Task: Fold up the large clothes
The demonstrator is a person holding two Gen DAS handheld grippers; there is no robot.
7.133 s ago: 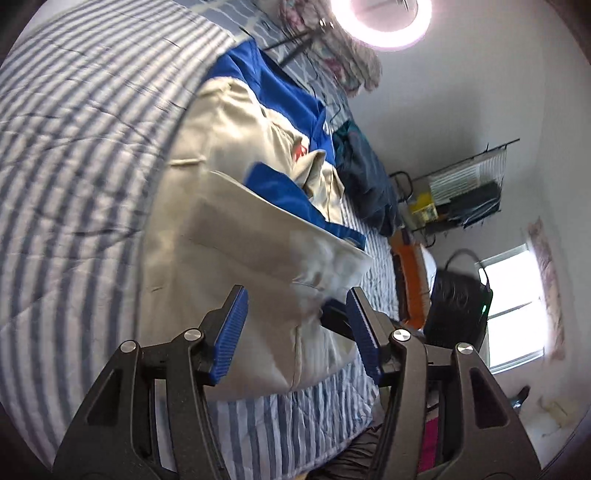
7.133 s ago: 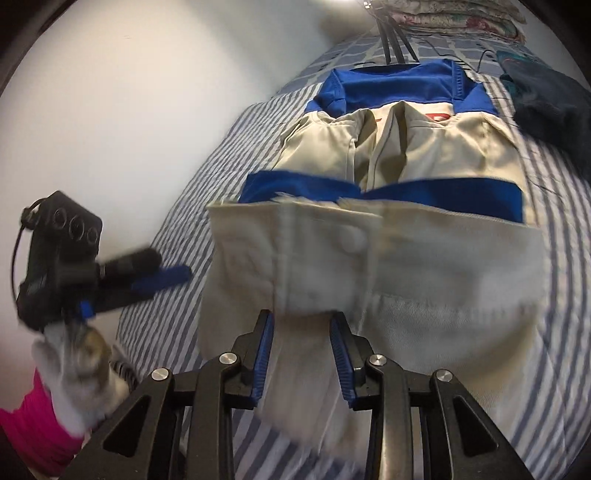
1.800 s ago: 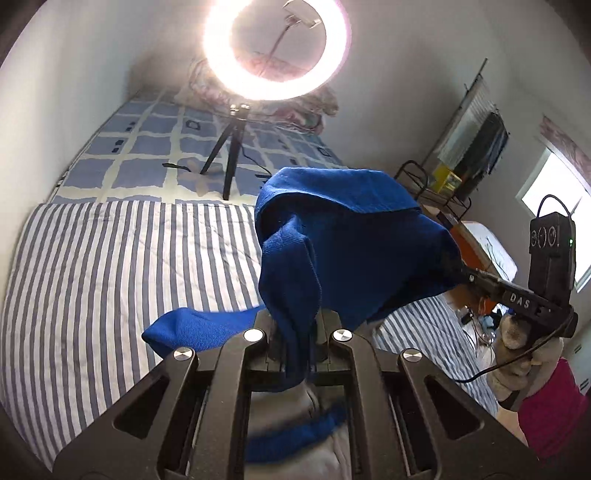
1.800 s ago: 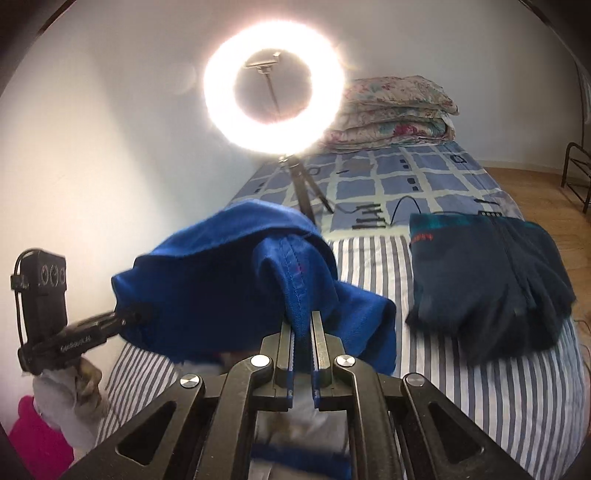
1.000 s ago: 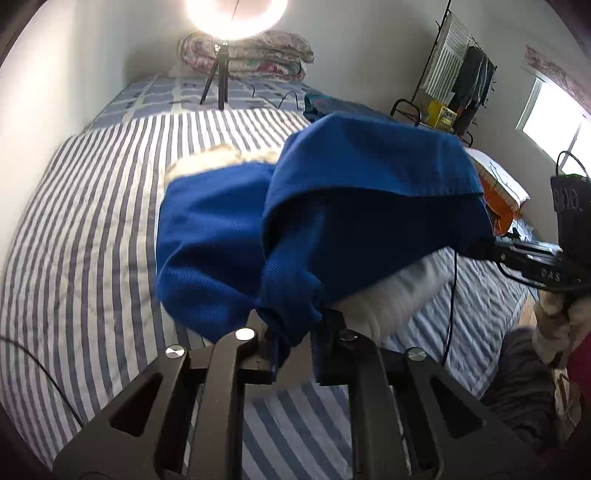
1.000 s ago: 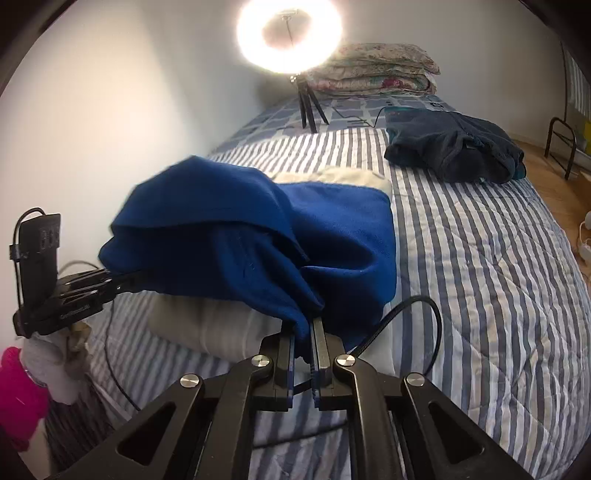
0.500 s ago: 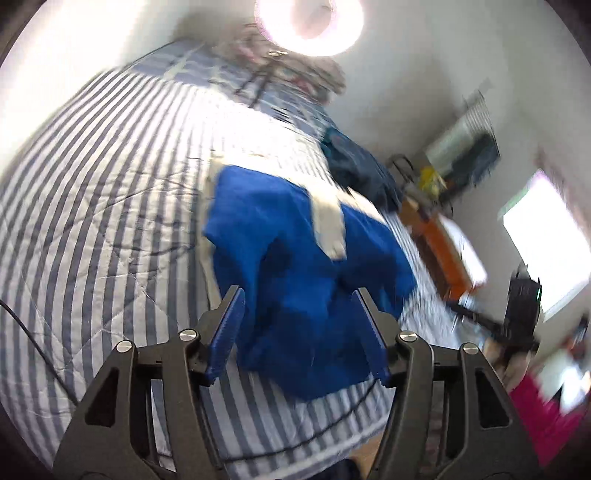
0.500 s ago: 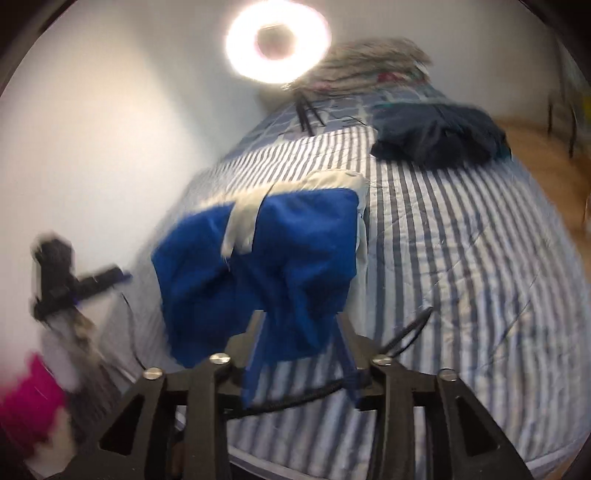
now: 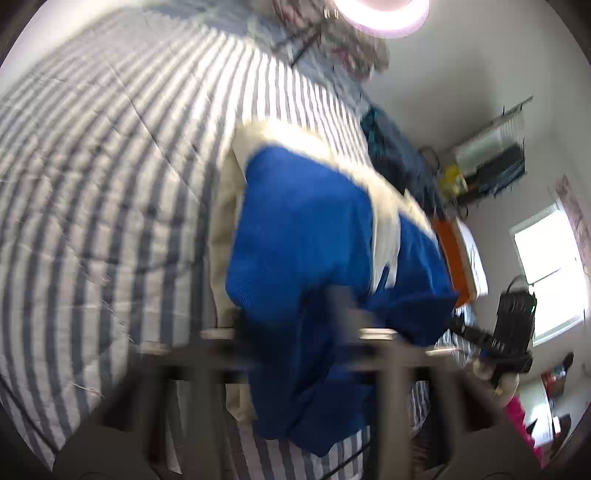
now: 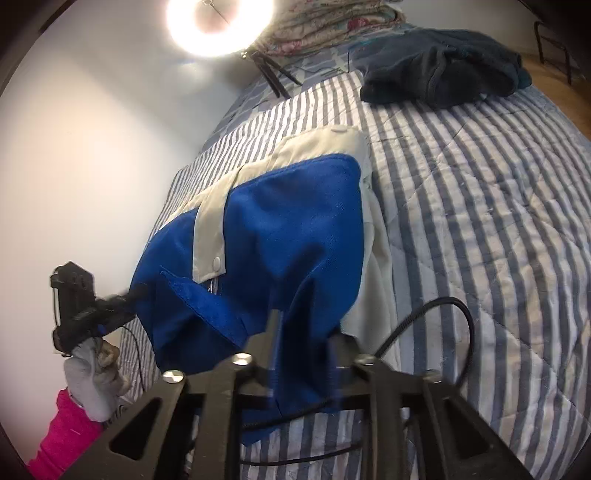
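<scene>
A blue and cream jacket point(image 9: 314, 229) lies folded over on the striped bed; it also shows in the right wrist view point(image 10: 295, 221), with its near blue edge hanging over the bed's front edge. My left gripper point(image 9: 291, 332) is blurred by motion, its jaws spread wide on either side of the blue cloth. My right gripper point(image 10: 301, 332) is open too, with its fingers astride the blue hem, not pinching it. Each gripper shows in the other's view, the right one point(image 9: 506, 332) and the left one point(image 10: 85, 310), at the jacket's near corners.
A dark navy garment point(image 10: 439, 66) lies at the far right of the striped bedspread point(image 10: 480, 192). A ring light on a tripod point(image 10: 219, 22) and stacked pillows point(image 10: 332, 22) stand at the bed's head. A black cable point(image 10: 436, 314) loops beside my right gripper. A rack point(image 9: 491, 162) and window point(image 9: 546, 273) are beyond the bed.
Both grippers carried the blue top edge of the jacket toward me and laid it over the cream part, then let go. Both jaws went from shut to open.
</scene>
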